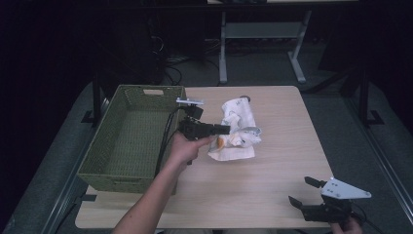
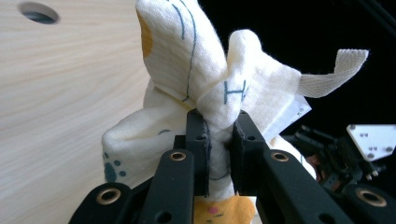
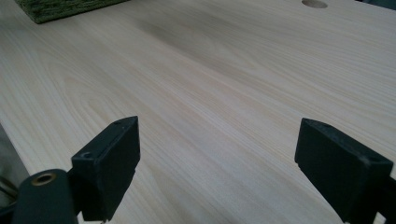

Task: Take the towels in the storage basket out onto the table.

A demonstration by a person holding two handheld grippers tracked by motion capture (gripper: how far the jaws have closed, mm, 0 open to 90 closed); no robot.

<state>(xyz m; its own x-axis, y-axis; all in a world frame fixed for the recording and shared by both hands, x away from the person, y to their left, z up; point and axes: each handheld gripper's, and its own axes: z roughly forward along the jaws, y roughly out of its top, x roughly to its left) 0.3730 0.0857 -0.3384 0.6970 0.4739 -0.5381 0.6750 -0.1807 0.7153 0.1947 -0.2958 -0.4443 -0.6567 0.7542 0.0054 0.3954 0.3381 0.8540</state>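
Observation:
A crumpled white cloth [image 1: 236, 130] with blue and orange prints lies on the wooden table [image 1: 272, 175], just right of a green woven basket [image 1: 131, 139]. My left gripper [image 1: 225, 129] reaches in from the basket side and is shut on a fold of the cloth [image 2: 219, 116]; the jaws pinch the bunched fabric between them, and a woven tag sticks out to the right. My right gripper [image 1: 303, 191] rests near the table's front right corner, jaws wide apart, nothing between its fingers [image 3: 114, 158], only bare wood ahead.
The basket [image 3: 60, 7] stands open and hollow along the table's left side. A cable hole [image 2: 39, 13] is cut in the tabletop near the far edge. Dark floor and a desk frame [image 1: 263, 44] lie beyond the table.

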